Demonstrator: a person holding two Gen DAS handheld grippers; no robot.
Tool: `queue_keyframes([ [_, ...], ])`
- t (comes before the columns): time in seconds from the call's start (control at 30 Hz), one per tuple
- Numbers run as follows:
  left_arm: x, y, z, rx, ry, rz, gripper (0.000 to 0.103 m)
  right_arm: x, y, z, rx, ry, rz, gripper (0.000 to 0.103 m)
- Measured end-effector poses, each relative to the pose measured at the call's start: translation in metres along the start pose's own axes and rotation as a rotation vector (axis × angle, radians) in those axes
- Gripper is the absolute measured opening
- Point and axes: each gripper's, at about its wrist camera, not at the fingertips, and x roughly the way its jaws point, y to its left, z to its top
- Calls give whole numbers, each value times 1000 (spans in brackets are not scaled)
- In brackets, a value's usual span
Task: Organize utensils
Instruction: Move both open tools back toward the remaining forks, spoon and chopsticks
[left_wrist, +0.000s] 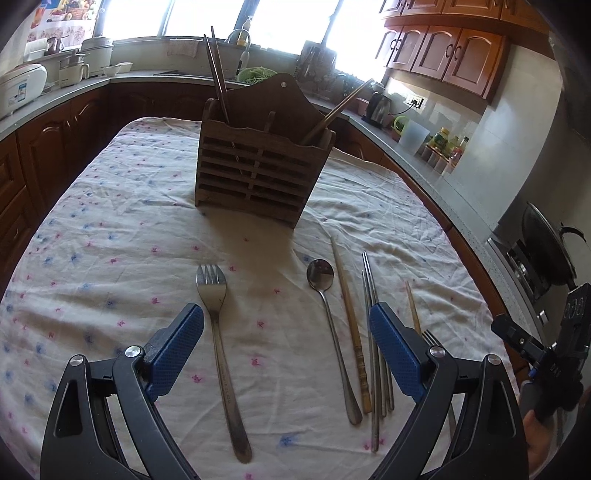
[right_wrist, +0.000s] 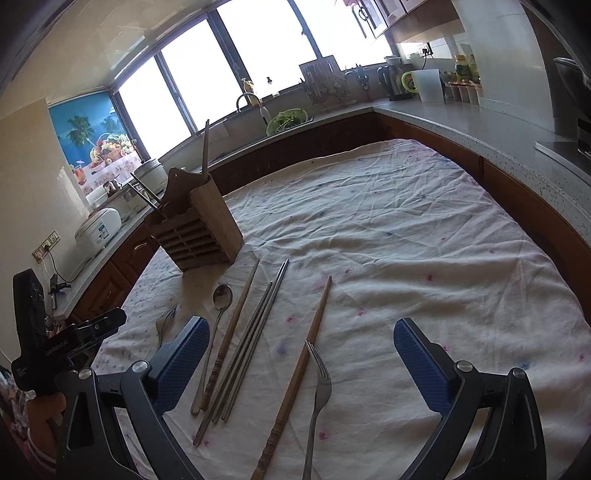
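A slatted wooden utensil holder (left_wrist: 258, 162) (right_wrist: 199, 232) stands on the flowered tablecloth (left_wrist: 110, 229), with chopsticks sticking out of it. In front of it lie a large fork (left_wrist: 218, 343), a spoon (left_wrist: 325, 314) (right_wrist: 218, 325), a wooden chopstick (left_wrist: 351, 325) (right_wrist: 236, 328) and several metal chopsticks (left_wrist: 376, 354) (right_wrist: 255, 339). Further right lie another wooden chopstick (right_wrist: 299, 373) and a small fork (right_wrist: 319, 395). My left gripper (left_wrist: 286, 343) hangs open over the large fork and spoon. My right gripper (right_wrist: 303, 354) is open above the small fork and wooden chopstick. Neither holds anything.
Kitchen counters (right_wrist: 461, 122) wrap around the table, carrying a rice cooker (left_wrist: 18, 88), a kettle (right_wrist: 395, 81), jars and a sink with a green colander (right_wrist: 286, 120). A wok (left_wrist: 546, 251) sits on the stove to the right. The right half of the cloth (right_wrist: 424, 229) is bare.
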Motion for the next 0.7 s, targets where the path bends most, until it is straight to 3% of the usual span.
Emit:
queue_keyframes([
  [0.17,9,-6,0,28,15,1,93,6,0,0,-16,20,-9,99],
  [0.23,13,-7,1,34,22,-2,93,10,0,-1,-27,34,-17,92],
  [0.4,27,-12,3,59,52,-15,93,25,0,-7,-48,103,-41,66],
  [0.6,55,-23,7,116,121,-27,84,41,-1,-14,-69,177,-61,49],
  [0.7,74,-30,10,141,151,-25,80,47,-2,-15,-71,197,-66,46],
])
